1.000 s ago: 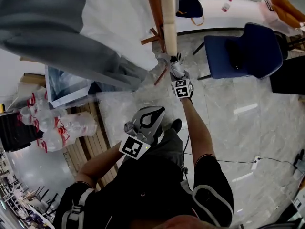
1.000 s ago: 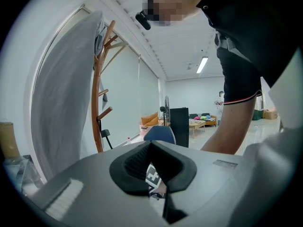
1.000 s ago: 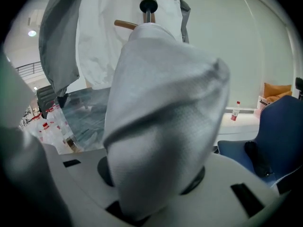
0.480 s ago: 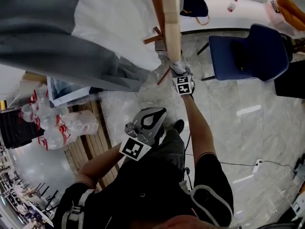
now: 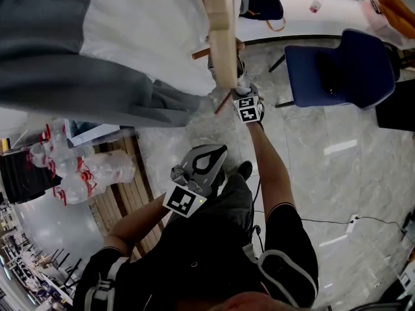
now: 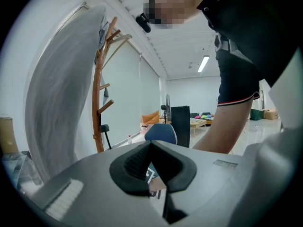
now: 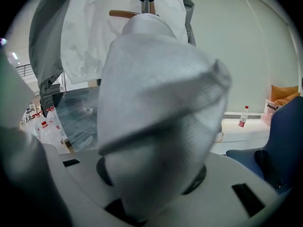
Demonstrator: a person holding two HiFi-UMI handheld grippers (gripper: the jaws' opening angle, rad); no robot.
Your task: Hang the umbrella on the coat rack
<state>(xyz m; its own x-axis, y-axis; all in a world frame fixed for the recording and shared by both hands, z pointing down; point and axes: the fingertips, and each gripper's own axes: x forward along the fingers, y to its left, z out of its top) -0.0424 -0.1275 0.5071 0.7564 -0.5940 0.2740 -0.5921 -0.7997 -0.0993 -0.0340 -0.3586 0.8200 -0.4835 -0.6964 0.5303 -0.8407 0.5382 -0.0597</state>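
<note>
Coat rack (image 5: pixel 224 37): wooden pole stands just ahead of you | umbrella (image 7: pixel 161 117): folded, grey-white, close beside the pole, sticking out past your right gripper (image 5: pixel 242 88), whose jaws clamp it | left gripper (image 5: pixel 209 153): jaws together, empty, near your waist.

Blue upholstered chair (image 5: pixel 340 67) on grey marble floor (image 5: pixel 337 173); shrink-wrapped pack of clear water bottles (image 5: pixel 71 170) beside slatted wooden pallet (image 5: pixel 120 203); small red-capped bottle (image 5: pixel 316 4) on white ledge (image 5: pixel 292 19).

Matt grey cloth umbrella (image 7: pixel 156 103), smooth wooden coat rack (image 6: pixel 97 122), glossy marble floor (image 5: pixel 337 173)
</note>
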